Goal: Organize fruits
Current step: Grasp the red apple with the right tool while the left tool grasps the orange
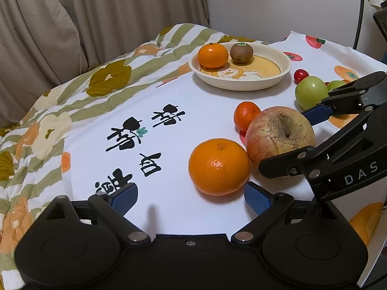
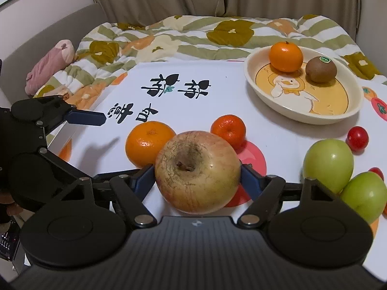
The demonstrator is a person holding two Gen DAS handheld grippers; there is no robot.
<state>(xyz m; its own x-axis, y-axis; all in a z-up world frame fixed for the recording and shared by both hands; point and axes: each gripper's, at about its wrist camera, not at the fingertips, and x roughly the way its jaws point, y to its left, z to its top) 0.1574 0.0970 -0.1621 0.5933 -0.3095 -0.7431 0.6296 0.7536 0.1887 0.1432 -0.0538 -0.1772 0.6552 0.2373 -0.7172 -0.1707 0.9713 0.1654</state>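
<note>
A large reddish-yellow apple point(image 2: 197, 171) rests on the white cloth, and my right gripper point(image 2: 196, 178) is shut on it, blue pads against both sides. The left wrist view shows the same grip, the right gripper point(image 1: 283, 140) around the apple point(image 1: 280, 135). My left gripper point(image 1: 191, 193) is open, its fingertips on either side of a big orange point(image 1: 219, 166) without touching it. One of its fingers point(image 2: 87, 118) shows left of that orange point(image 2: 150, 145). A cream bowl point(image 2: 302, 118) holds a mandarin point(image 2: 286, 56) and a kiwi point(image 2: 320, 68).
A small mandarin point(image 2: 228, 129) lies just behind the apple. Two green fruits point(image 2: 327, 162) and a cherry tomato point(image 2: 358, 137) sit at the right. A flowered quilt point(image 2: 217, 38) and curtains lie beyond the cloth, and a pink soft item point(image 2: 50, 65) lies far left.
</note>
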